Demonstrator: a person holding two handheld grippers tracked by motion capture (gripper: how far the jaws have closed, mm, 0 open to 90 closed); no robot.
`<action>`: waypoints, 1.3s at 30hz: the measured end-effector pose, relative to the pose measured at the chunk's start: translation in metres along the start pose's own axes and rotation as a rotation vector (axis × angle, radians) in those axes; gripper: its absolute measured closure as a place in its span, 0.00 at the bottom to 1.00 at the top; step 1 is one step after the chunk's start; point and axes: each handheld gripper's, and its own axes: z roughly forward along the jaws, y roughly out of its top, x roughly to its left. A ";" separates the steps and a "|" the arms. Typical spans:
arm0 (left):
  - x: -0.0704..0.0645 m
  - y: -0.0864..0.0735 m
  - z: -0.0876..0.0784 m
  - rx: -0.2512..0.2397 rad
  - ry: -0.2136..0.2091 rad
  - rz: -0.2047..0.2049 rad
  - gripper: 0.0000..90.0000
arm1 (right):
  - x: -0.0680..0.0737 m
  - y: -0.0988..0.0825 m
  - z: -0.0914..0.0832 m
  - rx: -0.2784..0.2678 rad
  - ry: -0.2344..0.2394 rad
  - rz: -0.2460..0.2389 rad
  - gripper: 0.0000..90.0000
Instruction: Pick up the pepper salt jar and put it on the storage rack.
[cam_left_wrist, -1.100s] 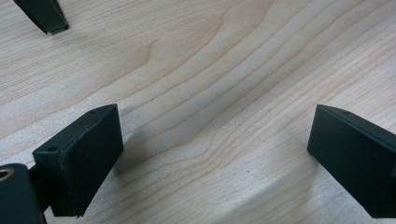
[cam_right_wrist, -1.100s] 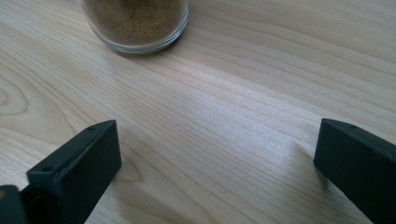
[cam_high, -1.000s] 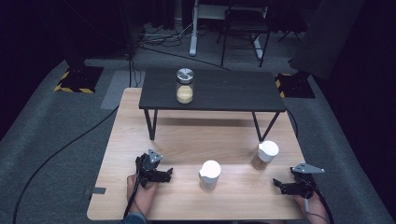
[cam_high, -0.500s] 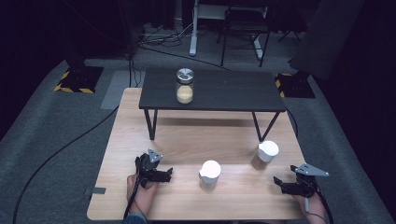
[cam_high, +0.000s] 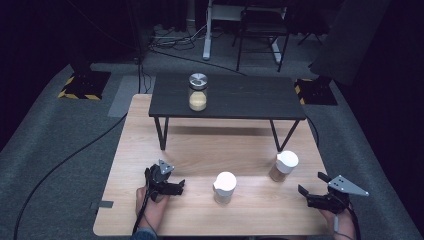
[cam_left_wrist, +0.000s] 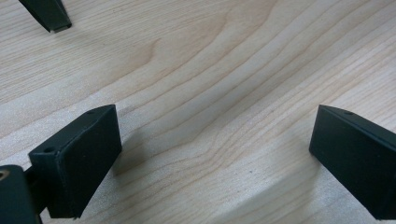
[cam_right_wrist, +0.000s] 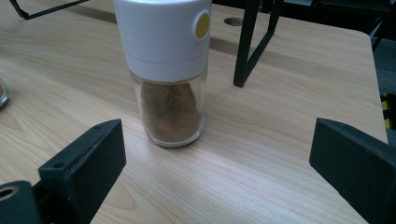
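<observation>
Ahead of the right gripper (cam_right_wrist: 219, 172), bare wood separates wide-apart, empty jaws from white-capped glass spice jar (cam_right_wrist: 169, 70); left gripper (cam_left_wrist: 210, 163) spread, empty, over tabletop.

From my seat, the spice jar's (cam_right_wrist: 169, 70) white cap runs off the right gripper view's top edge; a second jar (cam_right_wrist: 2, 93) barely shows at its left edge.

The right gripper (cam_high: 311, 189) now sits slightly further right and nearer the table's (cam_high: 200, 145) front edge than a second ago. Its jaws, having been closing a little, stand wide apart with nothing between them, facing the spice jar (cam_right_wrist: 167, 70).
</observation>
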 end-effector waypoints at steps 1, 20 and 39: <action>0.000 0.000 0.000 0.000 0.000 0.000 0.02 | 0.000 0.001 -0.001 -0.002 0.002 0.004 0.04; 0.000 0.002 0.002 0.003 0.009 -0.010 0.00 | 0.023 0.037 -0.002 -0.018 0.043 -0.007 0.04; 0.000 0.003 0.002 0.004 0.009 -0.009 0.00 | 0.055 0.058 0.023 -0.043 0.168 -0.069 0.04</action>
